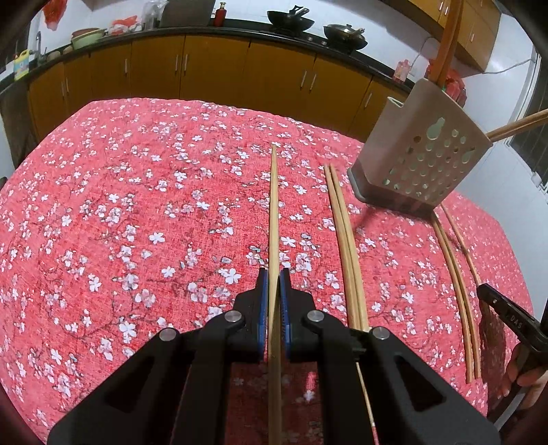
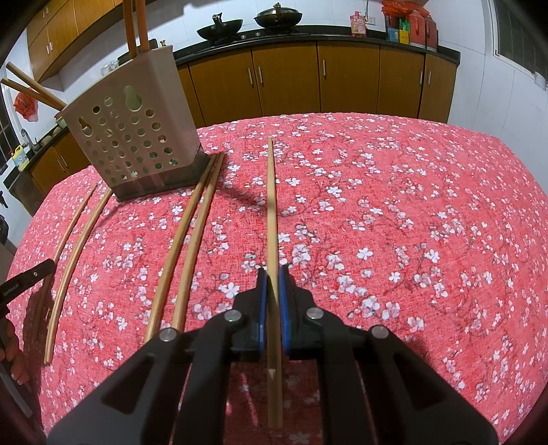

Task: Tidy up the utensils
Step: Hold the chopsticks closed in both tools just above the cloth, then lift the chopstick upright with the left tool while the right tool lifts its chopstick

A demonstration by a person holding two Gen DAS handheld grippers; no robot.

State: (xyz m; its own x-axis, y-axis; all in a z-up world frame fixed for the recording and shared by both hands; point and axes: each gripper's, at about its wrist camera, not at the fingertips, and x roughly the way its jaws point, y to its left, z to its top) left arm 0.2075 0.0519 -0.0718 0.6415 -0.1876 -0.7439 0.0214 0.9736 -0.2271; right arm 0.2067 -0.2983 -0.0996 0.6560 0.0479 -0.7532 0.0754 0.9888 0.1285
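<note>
Few chopsticks already sit in the holder (image 1: 424, 150), each gripper (image 1: 274, 277) (image 2: 273, 275) is clamped on one chopstick (image 1: 274, 212) (image 2: 271, 205), and two pairs (image 2: 188, 239) wait on the tablecloth (image 2: 411, 205).

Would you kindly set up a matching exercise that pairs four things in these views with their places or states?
Things:
1. left gripper
2. utensil holder
3. pair of chopsticks
4. woks

Places or states:
A. on the far counter
B. lying flat on the tablecloth
C. shut on a chopstick
D. standing upright, perforated, with utensils inside

Pairs: 1-C, 2-D, 3-B, 4-A
</note>
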